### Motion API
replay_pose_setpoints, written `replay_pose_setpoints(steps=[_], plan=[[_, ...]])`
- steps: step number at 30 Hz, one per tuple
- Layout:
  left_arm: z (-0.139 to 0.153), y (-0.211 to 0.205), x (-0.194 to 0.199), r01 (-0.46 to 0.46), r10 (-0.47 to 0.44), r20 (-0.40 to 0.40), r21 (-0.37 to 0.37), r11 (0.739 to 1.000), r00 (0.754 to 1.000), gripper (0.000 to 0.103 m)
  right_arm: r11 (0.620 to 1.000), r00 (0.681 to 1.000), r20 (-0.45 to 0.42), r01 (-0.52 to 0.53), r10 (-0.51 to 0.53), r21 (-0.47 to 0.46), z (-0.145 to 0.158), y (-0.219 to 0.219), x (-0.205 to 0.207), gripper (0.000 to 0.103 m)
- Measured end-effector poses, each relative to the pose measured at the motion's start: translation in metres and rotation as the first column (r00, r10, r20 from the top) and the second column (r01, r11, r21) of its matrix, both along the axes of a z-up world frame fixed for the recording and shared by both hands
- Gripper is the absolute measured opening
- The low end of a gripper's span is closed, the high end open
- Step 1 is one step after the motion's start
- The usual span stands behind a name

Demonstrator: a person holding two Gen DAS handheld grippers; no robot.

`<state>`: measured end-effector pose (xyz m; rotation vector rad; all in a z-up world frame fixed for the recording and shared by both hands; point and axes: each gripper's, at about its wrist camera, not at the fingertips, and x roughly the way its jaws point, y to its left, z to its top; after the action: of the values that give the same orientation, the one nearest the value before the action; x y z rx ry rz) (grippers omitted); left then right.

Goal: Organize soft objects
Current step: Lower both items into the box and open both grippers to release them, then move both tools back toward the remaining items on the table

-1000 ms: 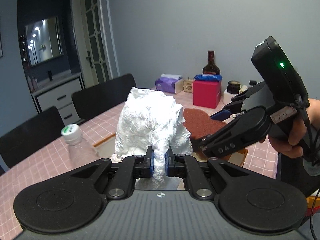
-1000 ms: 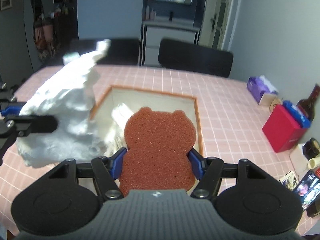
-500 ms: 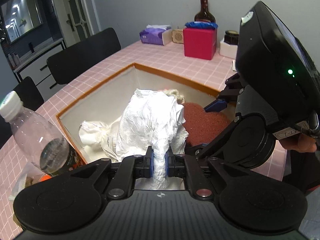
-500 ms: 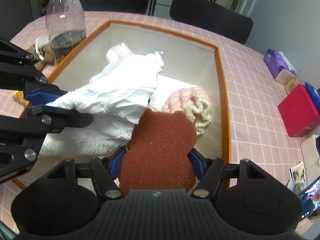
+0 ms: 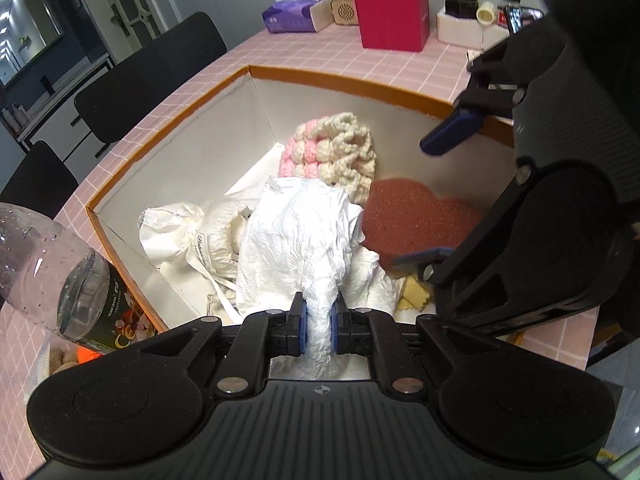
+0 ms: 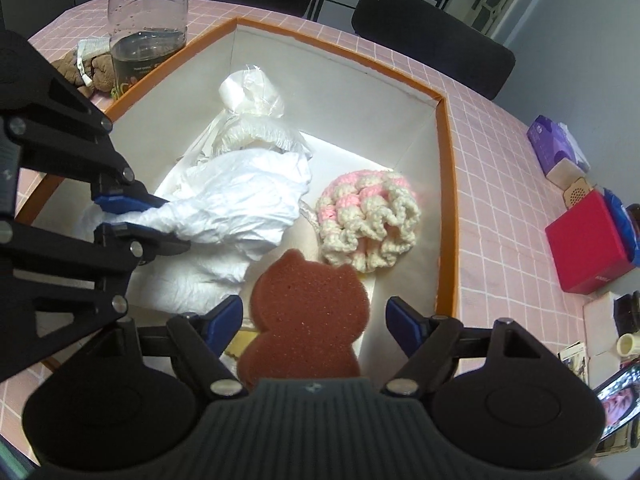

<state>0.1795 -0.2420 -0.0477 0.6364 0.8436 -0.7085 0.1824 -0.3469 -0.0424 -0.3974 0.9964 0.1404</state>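
Observation:
An orange-rimmed white box holds soft things. My left gripper is shut on a crumpled white cloth, held low inside the box. My right gripper is open, its jaws wide apart on either side of the brown bear-shaped sponge, which lies loose in the box. A pink and cream crocheted piece and a white bagged bundle lie in the box too.
A clear plastic bottle stands at the box's left edge, a brown plush beside it. A red box, purple tissue pack, jars and black chairs lie beyond.
Both grippers have come down into the box. My right gripper has opened and let go of the bear sponge. My left gripper still grips the white cloth.

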Motion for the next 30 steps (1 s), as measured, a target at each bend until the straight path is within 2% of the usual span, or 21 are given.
replay_pose_setpoints(steps=[3,6,11,17,30], plan=[[-0.005,-0.004,0.002,0.008,-0.008,-0.008,0.039,0.999,1.000,0.017,1.000,1.000,-0.001,-0.004,0.004,-0.019,0.000,0.000,-0.001,0.077],[-0.010,-0.003,0.005,0.004,-0.003,-0.015,0.051,0.999,1.000,0.029,0.999,1.000,-0.006,-0.009,0.009,-0.034,-0.002,0.000,-0.003,0.077],[-0.007,-0.001,0.003,0.005,-0.005,0.003,0.043,0.999,1.000,0.031,0.998,1.000,0.014,-0.010,0.010,-0.056,0.006,0.001,-0.009,0.077],[0.008,0.006,-0.005,-0.011,0.010,0.078,0.015,1.000,0.997,0.035,0.998,0.998,0.058,0.000,0.004,-0.059,0.021,-0.001,-0.023,0.078],[0.003,0.005,-0.017,0.003,-0.012,0.152,0.059,0.998,0.988,0.035,0.999,0.990,0.141,0.000,0.006,-0.043,0.049,0.009,-0.052,0.078]])
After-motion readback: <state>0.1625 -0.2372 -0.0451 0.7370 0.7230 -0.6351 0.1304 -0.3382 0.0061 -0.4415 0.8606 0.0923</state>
